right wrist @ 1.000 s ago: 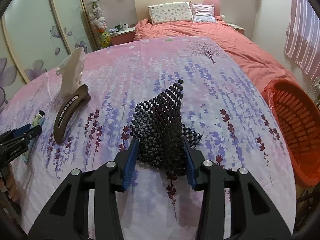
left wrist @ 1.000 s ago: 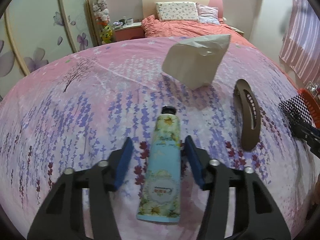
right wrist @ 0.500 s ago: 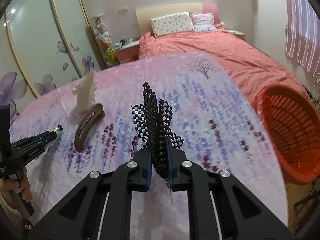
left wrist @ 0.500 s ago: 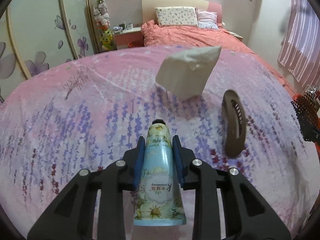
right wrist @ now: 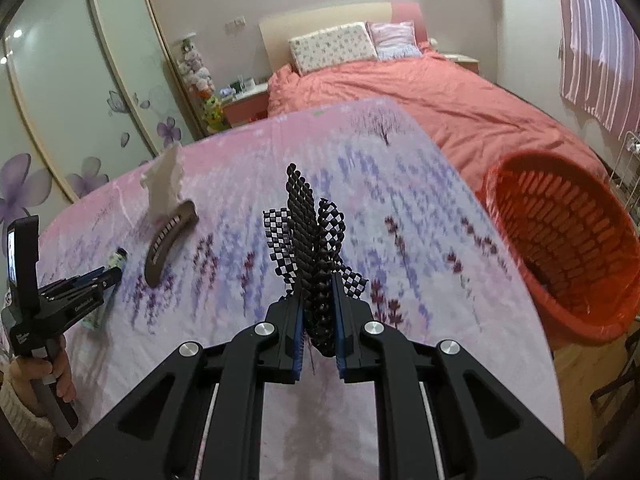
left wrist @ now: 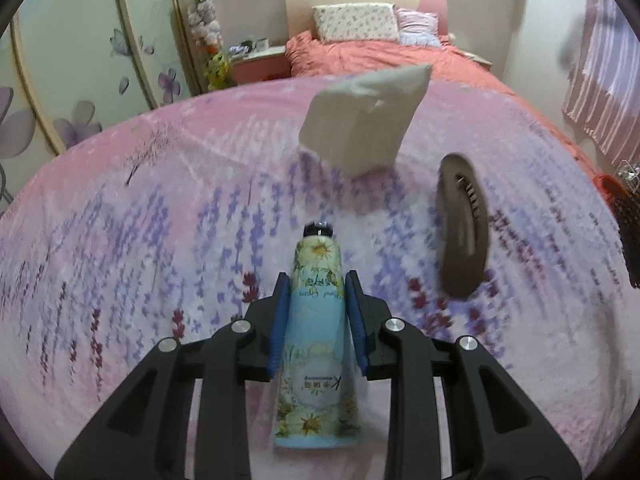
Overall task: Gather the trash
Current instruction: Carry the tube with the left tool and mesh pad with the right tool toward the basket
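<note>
Blue floral cosmetic tube [left wrist: 316,320] between left gripper [left wrist: 318,316] fingers [left wrist: 280,320], cap end pointing away. Beige tissue pack [left wrist: 360,124] beyond tube, on pink lavender-print surface [left wrist: 160,220]. Brown oval hair clip [left wrist: 460,224] right of tube, near tissue pack. Black checkered mesh piece [right wrist: 314,264] upright between right gripper [right wrist: 318,320] fingers [right wrist: 294,332], above surface. Orange plastic basket [right wrist: 560,248] off surface's right edge. Bed with coral bedspread [right wrist: 400,84] behind surface.

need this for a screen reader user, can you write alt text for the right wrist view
The right hand-held gripper is shut on a bunched black mesh piece above a pink floral cloth. An orange basket sits to the right; at left, the left hand-held gripper holds a tube near a brown hair clip.
</note>
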`<state>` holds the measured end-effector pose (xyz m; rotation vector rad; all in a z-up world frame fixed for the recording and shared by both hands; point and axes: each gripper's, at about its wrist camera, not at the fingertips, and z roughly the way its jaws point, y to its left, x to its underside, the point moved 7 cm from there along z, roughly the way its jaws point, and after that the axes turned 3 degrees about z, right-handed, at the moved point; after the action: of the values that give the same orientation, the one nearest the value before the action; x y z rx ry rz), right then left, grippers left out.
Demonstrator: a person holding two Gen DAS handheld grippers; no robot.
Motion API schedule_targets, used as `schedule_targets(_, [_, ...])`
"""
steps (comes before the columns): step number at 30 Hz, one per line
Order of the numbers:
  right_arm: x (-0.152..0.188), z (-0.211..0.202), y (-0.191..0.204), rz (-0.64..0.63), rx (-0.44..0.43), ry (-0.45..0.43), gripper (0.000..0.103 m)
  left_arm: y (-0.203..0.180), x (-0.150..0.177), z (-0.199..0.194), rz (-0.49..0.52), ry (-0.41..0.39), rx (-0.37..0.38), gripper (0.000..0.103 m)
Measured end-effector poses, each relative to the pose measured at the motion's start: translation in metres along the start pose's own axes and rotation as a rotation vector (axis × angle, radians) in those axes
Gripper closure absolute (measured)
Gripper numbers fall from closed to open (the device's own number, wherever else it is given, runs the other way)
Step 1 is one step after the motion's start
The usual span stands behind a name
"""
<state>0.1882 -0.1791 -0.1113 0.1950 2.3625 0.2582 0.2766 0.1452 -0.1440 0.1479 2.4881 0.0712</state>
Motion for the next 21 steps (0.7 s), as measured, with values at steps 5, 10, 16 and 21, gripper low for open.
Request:
schedule_targets(5, [0.004, 0.004, -0.002, 0.012, -0.005, 0.016, 0.091, 0.003, -0.004, 0.005, 0.001, -0.012, -0.031, 0.072])
schedule_targets(10, [0.003, -0.002, -0.001, 0.014, -0.01, 0.006, 0.091, 0.006, -0.006, 0.005, -0.012, -0.023, -0.019, 0.076])
schedule_targets(16, [-0.007, -0.02, 0.0, 0.003, -0.016, -0.029, 0.091, 0.002, -0.013, -0.03, -0.01, -0.081, 0.0, 0.076])
schedule_targets(21, [-0.016, -0.041, -0.002, 0.0, -0.022, -0.069, 0.091, -0.019, -0.027, -0.073, 0.015, -0.14, 0.017, 0.076])
